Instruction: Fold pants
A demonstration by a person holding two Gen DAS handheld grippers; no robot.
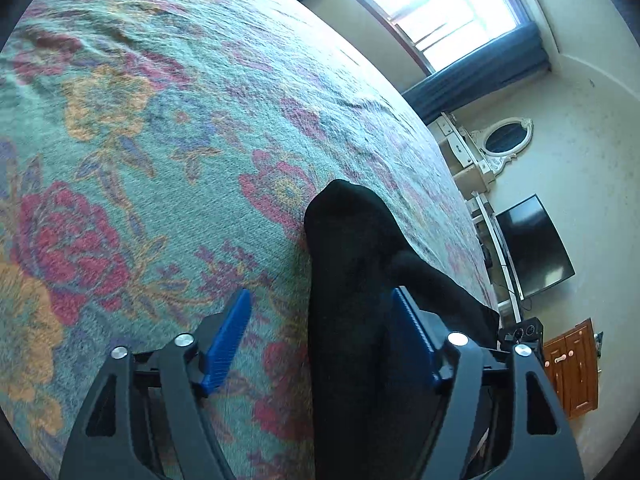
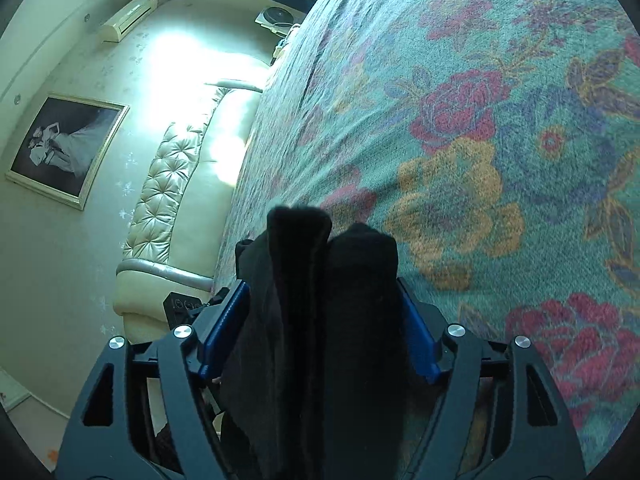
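Note:
The black pants (image 1: 352,280) lie on a bed with a teal floral cover (image 1: 160,140). In the left wrist view a bunched strip of the fabric runs between the blue pads of my left gripper (image 1: 324,312). The jaws stand wide apart, and the cloth rests against the right pad (image 1: 412,336) only. In the right wrist view thick folds of the pants (image 2: 320,300) fill the gap of my right gripper (image 2: 322,300). Both blue pads press against the cloth from either side. The rest of the pants is hidden below both cameras.
The bed's far edge (image 1: 460,184) drops toward a white dresser with an oval mirror (image 1: 504,140), a black screen (image 1: 536,248) and a wooden cabinet (image 1: 572,368). A cream tufted headboard (image 2: 180,184) borders the bed, with a framed picture (image 2: 64,144) on the wall.

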